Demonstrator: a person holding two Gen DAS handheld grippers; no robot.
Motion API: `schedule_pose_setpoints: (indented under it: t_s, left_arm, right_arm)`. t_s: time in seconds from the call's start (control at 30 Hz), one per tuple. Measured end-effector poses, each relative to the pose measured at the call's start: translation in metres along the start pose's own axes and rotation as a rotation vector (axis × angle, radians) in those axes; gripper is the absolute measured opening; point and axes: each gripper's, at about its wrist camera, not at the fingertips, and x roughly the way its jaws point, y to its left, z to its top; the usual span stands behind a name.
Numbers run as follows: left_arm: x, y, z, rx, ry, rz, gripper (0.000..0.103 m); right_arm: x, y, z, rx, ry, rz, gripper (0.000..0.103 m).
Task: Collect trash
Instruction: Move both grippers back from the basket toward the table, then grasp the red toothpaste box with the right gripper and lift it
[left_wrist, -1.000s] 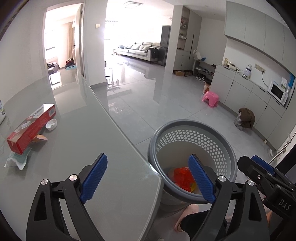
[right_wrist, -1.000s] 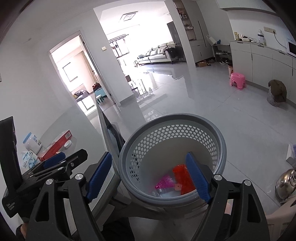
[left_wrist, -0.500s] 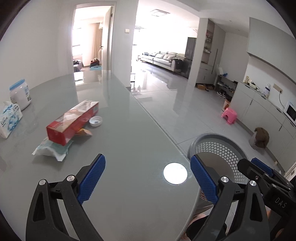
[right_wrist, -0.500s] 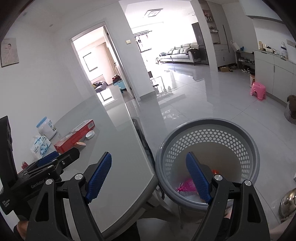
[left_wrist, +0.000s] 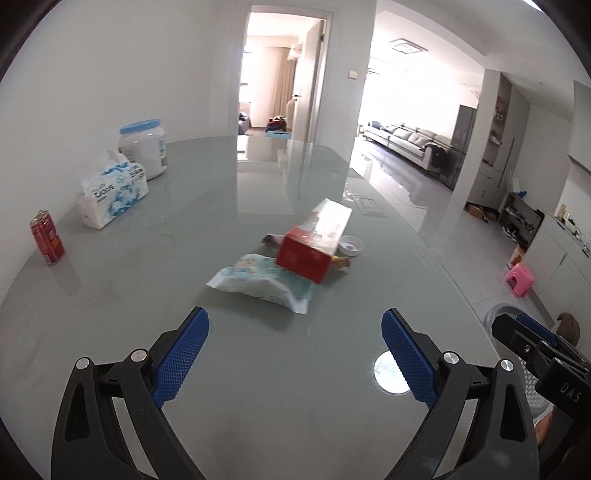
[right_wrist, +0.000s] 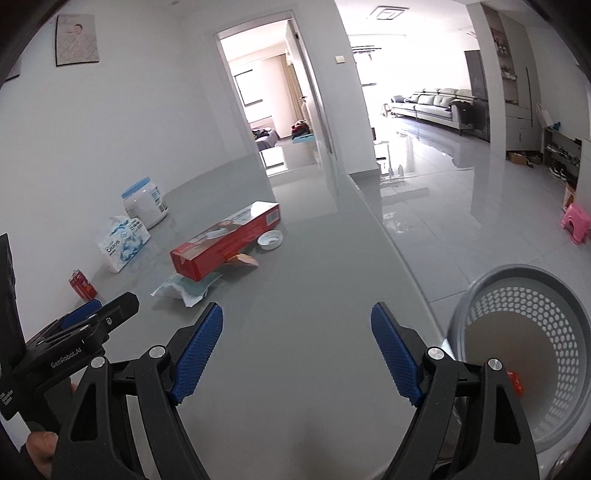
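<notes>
Ahead, red box (left_wrist: 317, 240) atop wipes pack (left_wrist: 264, 282); left gripper (left_wrist: 293, 354) jaws opening, empty.

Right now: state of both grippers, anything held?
Left gripper: fingers wide and opening, nothing between them.
Right gripper: open, holding nothing.

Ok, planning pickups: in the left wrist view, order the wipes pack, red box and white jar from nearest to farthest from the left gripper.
1. Wipes pack, straight ahead of the left gripper.
2. Red box, resting on its far edge.
3. White jar, far left by the wall.
</notes>
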Motion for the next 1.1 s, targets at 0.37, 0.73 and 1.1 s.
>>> schedule_pose_setpoints:
  t_s: [0.37,0.73,1.1]
  left_arm:
    - [0.012,0.082,0.01,-0.062,-0.016,0.107,0.093]
    - [0.039,0.118,0.01,-0.092,0.012,0.121,0.093]
    - [0.044,0.141,0.007,-0.162,0.022,0.115,0.093]
  right_arm:
    - [0.061,0.077,0.016,-0.08,0.045,0.055,0.079]
    - [0.125,0.106,0.027,-0.02,0.1,0.01,0.079]
    - [0.16,0.117,0.035,0.044,0.111,-0.081,0.081]
